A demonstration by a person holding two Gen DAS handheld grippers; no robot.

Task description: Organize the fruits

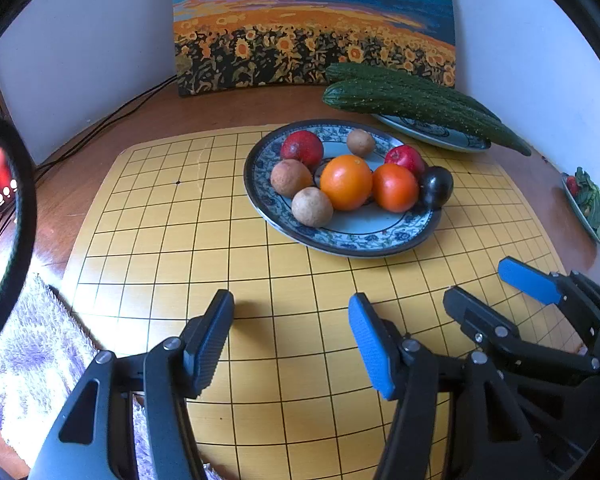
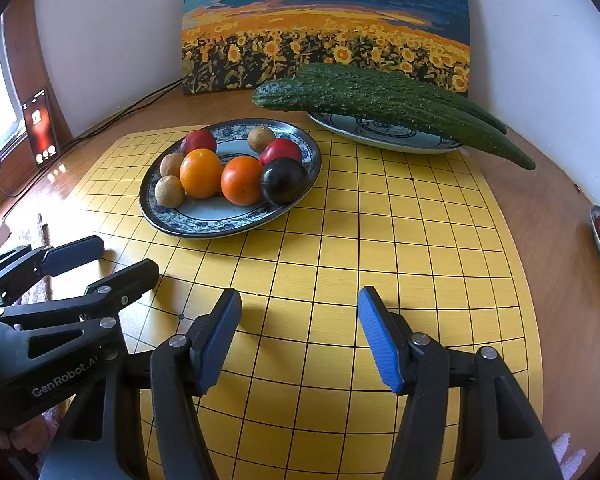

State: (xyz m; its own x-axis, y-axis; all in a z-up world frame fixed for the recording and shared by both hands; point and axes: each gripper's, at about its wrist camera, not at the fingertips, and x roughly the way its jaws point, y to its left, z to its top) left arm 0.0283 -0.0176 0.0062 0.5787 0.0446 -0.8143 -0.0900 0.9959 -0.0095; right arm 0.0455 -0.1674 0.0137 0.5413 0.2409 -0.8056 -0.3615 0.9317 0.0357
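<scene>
With both tongs, left tongs [image 1: 292,340] and right tongs [image 2: 300,336], spread apart, empty, low in frame over the yellow grid board [image 2: 380,240], best reaching up-centre to the fruit plate [image 1: 340,236], taking the near-edge dark plum [image 2: 285,180] squarely, gently.

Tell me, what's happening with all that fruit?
Nothing is being held yet. A person has a left gripper and a right gripper, both open and empty, low over the yellow grid board. The fruit sits untouched on the patterned plate: oranges, red ones, brown ones, one dark plum. Two cucumbers lie across another plate behind.
</scene>
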